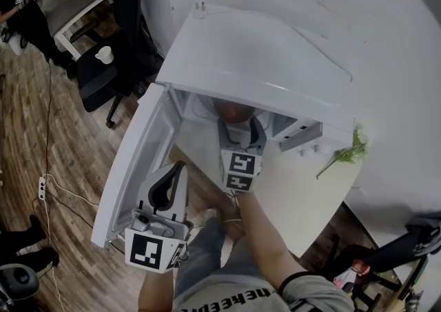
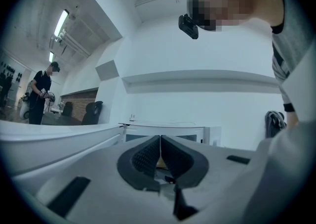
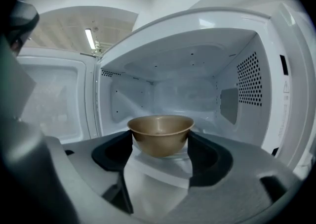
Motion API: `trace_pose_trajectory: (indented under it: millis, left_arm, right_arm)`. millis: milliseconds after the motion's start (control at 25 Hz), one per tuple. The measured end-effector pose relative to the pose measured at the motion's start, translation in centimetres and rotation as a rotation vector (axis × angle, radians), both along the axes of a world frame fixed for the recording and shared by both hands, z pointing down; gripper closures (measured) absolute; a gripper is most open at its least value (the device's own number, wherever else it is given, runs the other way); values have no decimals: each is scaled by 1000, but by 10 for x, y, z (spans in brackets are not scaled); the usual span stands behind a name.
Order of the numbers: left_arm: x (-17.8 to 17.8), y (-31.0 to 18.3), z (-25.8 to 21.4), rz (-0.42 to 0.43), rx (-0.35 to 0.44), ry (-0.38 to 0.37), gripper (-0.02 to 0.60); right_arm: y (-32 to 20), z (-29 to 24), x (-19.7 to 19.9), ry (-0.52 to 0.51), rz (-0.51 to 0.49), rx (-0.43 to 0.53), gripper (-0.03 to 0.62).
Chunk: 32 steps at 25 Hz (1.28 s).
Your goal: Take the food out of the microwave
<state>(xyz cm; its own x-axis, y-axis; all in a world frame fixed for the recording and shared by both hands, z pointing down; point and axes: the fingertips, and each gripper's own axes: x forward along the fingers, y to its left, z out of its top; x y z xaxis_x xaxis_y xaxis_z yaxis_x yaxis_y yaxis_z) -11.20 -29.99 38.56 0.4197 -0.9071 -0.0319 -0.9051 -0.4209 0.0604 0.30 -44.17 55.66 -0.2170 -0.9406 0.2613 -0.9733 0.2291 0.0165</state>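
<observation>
Shown only in the right gripper view: brown bowl [image 3: 160, 134] on the glass turntable [image 3: 161, 159] inside the open microwave [image 3: 222, 20], clasped on both sides by the fingers [image 3: 114, 153] of the right gripper [image 3: 161, 141]. In the head view, bowl mostly hidden behind that gripper, forearm stretched forward into the cavity, door [image 1: 131, 166] swung wide to the left. Left gripper [image 2: 160, 141] held level, low beside the door, fingers [image 2: 143, 157] clenched together with nothing between.

Shows white shells on left gripper [image 1: 172, 174] and right gripper [image 1: 239, 125], black ribbed pads [image 2: 143, 156], black-and-white marker cubes [image 1: 241, 170]. Wears grey jeans [image 1: 207, 248] and a lettered grey shirt [image 1: 238, 299], sleeve [image 1: 298, 279] seemingly dark-edged.
</observation>
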Motion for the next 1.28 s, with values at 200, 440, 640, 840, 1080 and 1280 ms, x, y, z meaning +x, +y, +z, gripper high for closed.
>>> trace_pose_trajectory:
  millis: [200, 440, 640, 840, 1080, 1280]
  left_arm:
    - [4, 0, 1, 8, -1, 0, 571]
    - [4, -2, 1, 12, -2, 3, 571]
    - [3, -3, 3, 13, -6, 3, 571]
    - [1, -3, 5, 14, -13, 2, 571]
    - [-3, -2, 7, 11, -14, 2, 571]
    - [-4, -1, 7, 12, -13, 4, 571]
  right_arm:
    - [2, 1, 1, -20, -8, 12, 232]
    - [-1, 8, 2, -29, -8, -1, 192]
    - [-7, 7, 3, -20, 15, 0, 163]
    - [-15, 3, -3, -21, 10, 7, 152]
    - [-17, 3, -2, -19, 25, 18, 157]
    - [-12, 8, -1, -33, 2, 15, 171]
